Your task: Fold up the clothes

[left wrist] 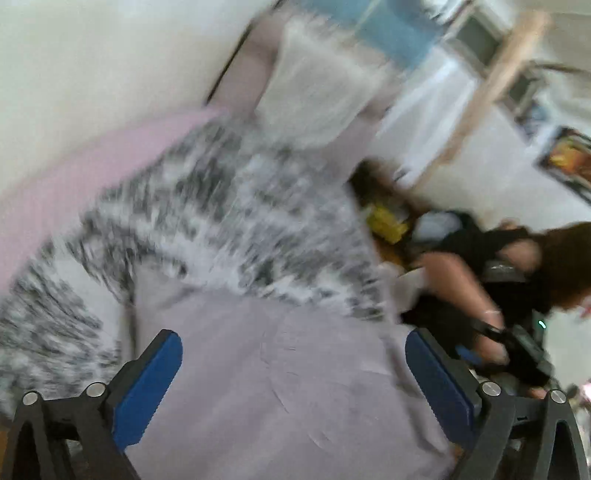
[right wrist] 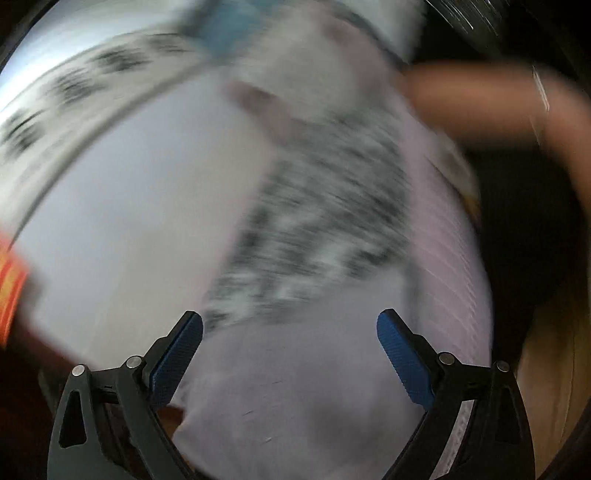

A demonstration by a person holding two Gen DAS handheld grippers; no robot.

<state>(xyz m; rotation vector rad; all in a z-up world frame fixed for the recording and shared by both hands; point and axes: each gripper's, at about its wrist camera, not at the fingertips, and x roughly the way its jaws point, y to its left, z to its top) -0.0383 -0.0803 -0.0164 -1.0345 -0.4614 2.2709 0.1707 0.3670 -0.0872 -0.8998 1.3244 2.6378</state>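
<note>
Both views are motion-blurred. A pale lilac garment (left wrist: 288, 387) lies in front of my left gripper (left wrist: 293, 347), which is open and empty above it. A black-and-white patterned cloth (left wrist: 229, 221) lies beyond it, over a pink cloth (left wrist: 92, 170). In the right wrist view my right gripper (right wrist: 290, 328) is open and empty over the same lilac garment (right wrist: 295, 387), with the patterned cloth (right wrist: 317, 221) just past the fingertips. The other gripper (left wrist: 517, 350), held in a hand, shows at the right of the left wrist view.
A white garment (left wrist: 317, 85) and a blue one (left wrist: 391, 29) lie further back. A person's arm (right wrist: 480, 99) crosses the upper right of the right wrist view. Yellow clutter (left wrist: 388, 221) lies beside the surface, near a wooden pole (left wrist: 491, 85). An orange object (right wrist: 9, 288) sits at the left edge.
</note>
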